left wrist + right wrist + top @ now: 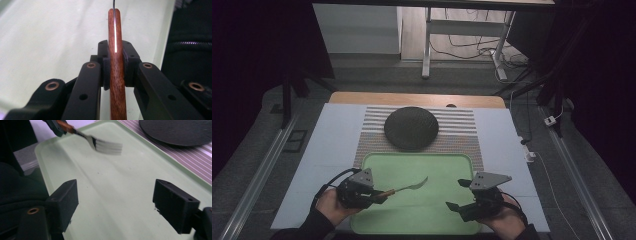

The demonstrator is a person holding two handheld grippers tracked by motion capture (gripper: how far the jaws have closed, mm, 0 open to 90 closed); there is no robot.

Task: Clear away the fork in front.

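A fork (408, 187) with a wooden handle (117, 75) and metal tines (108, 146) is held above the light green tray (437, 165). My left gripper (374, 196), at the tray's near left, is shut on the handle, and the tines point right over the tray. The left gripper view has both pads pressed against the handle. My right gripper (458, 194) hovers over the tray's near right with its jaws wide apart and nothing between them (115, 202).
A dark round plate (411, 128) lies on a striped placemat (462, 125) beyond the tray. A pale mat covers the table (327, 145). Table legs and cables stand on the floor behind.
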